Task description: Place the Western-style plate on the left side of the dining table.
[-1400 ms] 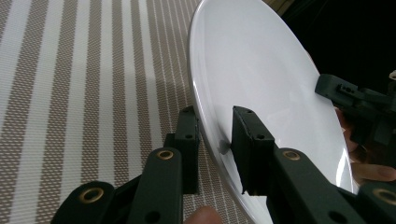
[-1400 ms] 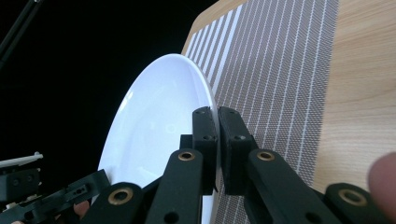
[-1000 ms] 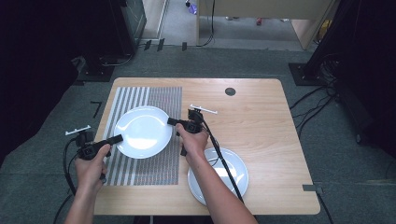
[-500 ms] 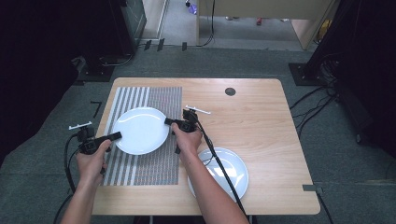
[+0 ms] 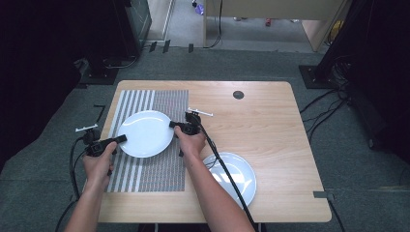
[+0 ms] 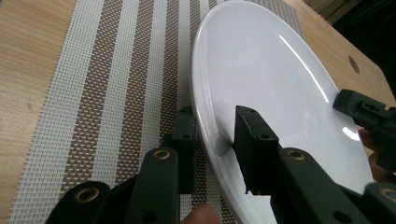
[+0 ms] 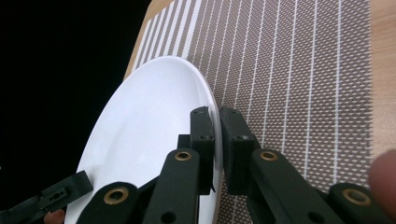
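Note:
Both grippers hold a white plate [image 5: 145, 133] by opposite rims, low over a brown-and-white striped placemat [image 5: 159, 101]. My left gripper [image 5: 121, 138] is shut on the plate's left rim. In the left gripper view one jaw lies under the plate [image 6: 280, 84] and the other presses on its top face, with the left gripper [image 6: 215, 126] pointing across the placemat [image 6: 116, 70]. My right gripper [image 5: 173, 124] is shut on the right rim. In the right gripper view the jaws of the right gripper [image 7: 217, 112] pinch the thin edge of the plate [image 7: 140, 130].
A second white plate [image 5: 237, 176] lies on the wooden table [image 5: 261, 125] at the near right, with the right gripper's cable running across it. A dark round hole [image 5: 238, 94] sits near the far edge. Dark floor and equipment surround the table.
Both hands and the plate have shifted slightly left and sunk lower toward the placemat. Both grips on the rim are unchanged.

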Demonstrator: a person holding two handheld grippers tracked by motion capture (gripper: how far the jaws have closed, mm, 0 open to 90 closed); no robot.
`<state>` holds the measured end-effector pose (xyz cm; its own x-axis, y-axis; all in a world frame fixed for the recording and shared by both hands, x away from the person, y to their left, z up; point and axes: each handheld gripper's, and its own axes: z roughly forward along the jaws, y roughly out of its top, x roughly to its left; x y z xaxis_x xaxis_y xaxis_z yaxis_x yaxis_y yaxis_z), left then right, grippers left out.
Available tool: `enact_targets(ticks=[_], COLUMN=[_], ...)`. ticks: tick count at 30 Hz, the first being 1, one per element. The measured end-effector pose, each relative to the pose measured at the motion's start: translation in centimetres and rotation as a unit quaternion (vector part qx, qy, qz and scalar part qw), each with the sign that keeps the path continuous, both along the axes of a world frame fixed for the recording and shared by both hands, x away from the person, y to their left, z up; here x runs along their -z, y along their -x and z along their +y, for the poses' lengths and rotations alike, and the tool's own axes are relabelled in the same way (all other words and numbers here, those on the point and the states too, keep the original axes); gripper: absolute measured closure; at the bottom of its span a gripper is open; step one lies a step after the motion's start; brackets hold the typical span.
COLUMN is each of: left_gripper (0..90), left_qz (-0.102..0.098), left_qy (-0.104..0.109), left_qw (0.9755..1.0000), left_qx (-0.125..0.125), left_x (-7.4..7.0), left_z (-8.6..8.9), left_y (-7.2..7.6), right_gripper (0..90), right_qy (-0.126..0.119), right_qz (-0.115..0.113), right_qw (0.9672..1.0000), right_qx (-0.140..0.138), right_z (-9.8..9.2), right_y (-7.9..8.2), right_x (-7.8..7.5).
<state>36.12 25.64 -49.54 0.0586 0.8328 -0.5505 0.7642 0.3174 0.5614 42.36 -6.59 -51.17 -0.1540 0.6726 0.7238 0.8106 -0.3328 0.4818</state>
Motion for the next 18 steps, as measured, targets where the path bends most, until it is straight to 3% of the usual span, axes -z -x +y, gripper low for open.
enact_targets(ticks=[6, 12, 18], left_gripper=[70.1, 69.8, 68.5], left_qz=[0.011, 0.005, 0.0], left_qy=[-0.001, 0.001, -0.022], left_qw=[0.9999, 1.0, 0.9998], left_qx=[0.003, 0.001, 0.003], left_x=[0.9, 1.2, 1.4], left_z=[-0.6, -1.0, -1.5], left_y=[-0.6, -0.9, -0.9], right_gripper=[84.8, 84.7, 83.5], right_qy=[0.024, 0.032, 0.053], right_qz=[-0.001, -0.012, -0.021], right_qw=[0.9997, 0.9994, 0.9983], right_qx=[0.001, 0.009, 0.009], right_z=[-0.3, -0.5, -0.2], right_y=[-0.2, -0.4, -0.5], right_x=[0.4, 0.5, 0.9])
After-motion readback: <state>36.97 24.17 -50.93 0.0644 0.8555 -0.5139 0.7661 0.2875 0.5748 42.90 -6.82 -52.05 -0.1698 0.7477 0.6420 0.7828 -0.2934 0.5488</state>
